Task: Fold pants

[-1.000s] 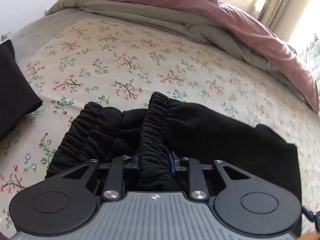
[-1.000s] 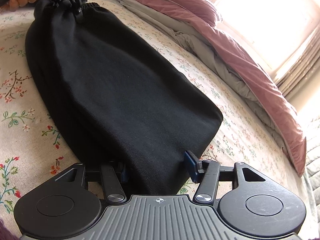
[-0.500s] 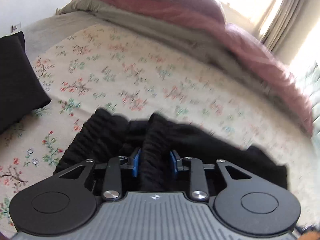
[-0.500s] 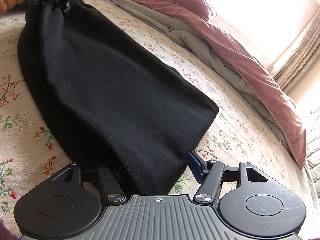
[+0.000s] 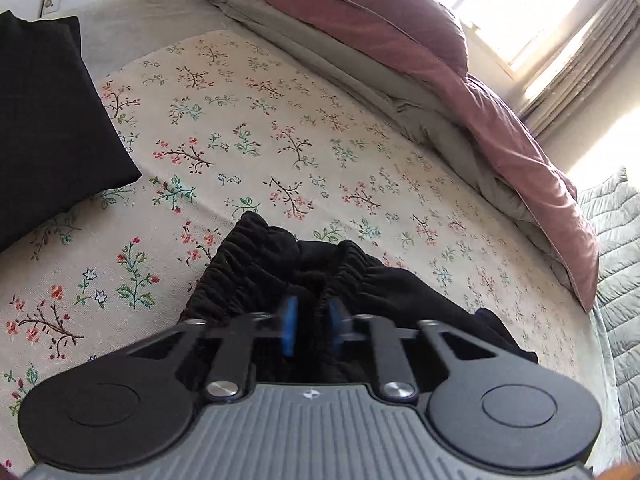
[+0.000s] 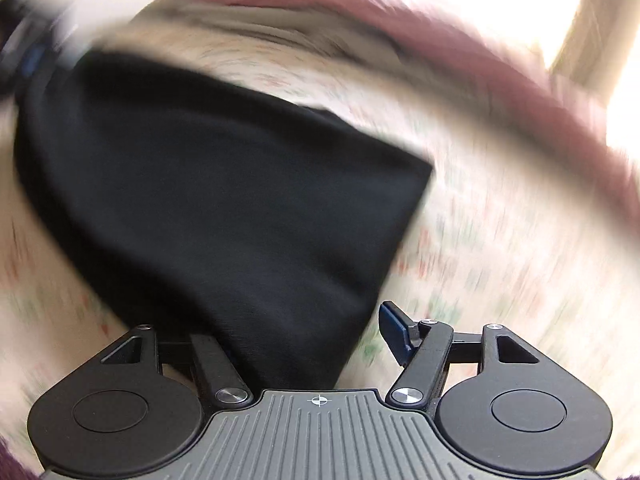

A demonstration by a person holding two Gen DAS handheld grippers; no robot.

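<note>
Meanwhile, on the floral bed point(image 5: 280, 128), the left claw point(image 5: 310, 330) is closing on the black pants' point(image 6: 224, 200) gathered waistband to anchor it, while the right claw point(image 6: 320, 332) is opening around the leg end.

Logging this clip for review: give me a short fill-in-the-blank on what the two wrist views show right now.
1. The pants are coloured ____.
2. The left gripper is closing on the pants' elastic ____.
3. The bedsheet carries a ____ print.
4. The pads of the left gripper are coloured ____.

Missing words: black; waistband; floral; blue
</note>
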